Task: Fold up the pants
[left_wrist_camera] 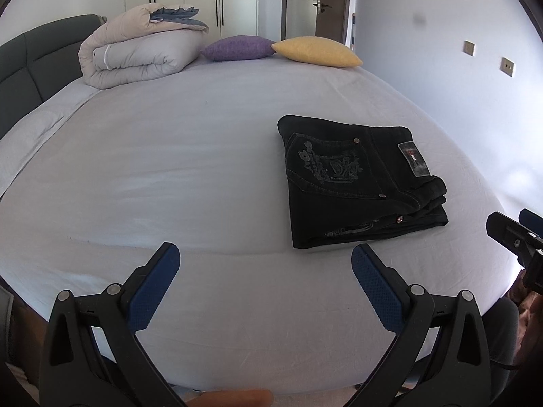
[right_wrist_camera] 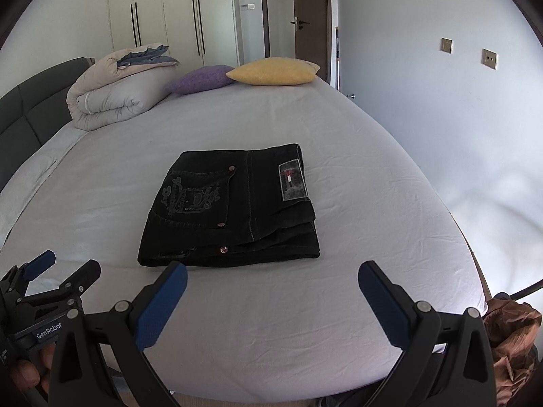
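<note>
Black jeans [left_wrist_camera: 359,183] [right_wrist_camera: 234,207] lie folded into a compact stack on the white bed sheet [left_wrist_camera: 169,176] [right_wrist_camera: 373,203], back pocket embroidery and waist patch facing up. My left gripper [left_wrist_camera: 264,257] hovers open over the sheet, short of the stack's near left corner, holding nothing. My right gripper [right_wrist_camera: 271,276] is open too, just in front of the stack's near edge, empty. Each gripper also shows in the other's view: the right gripper [left_wrist_camera: 519,234] at the right edge, the left gripper [right_wrist_camera: 64,268] at the lower left.
A rolled duvet [left_wrist_camera: 135,54] [right_wrist_camera: 115,84], a purple cushion [left_wrist_camera: 237,47] [right_wrist_camera: 200,79] and a yellow cushion [left_wrist_camera: 315,51] [right_wrist_camera: 275,71] lie at the far end of the bed. A dark headboard [left_wrist_camera: 20,64] runs along the left. A brown garment [right_wrist_camera: 512,339] sits off the bed's right corner.
</note>
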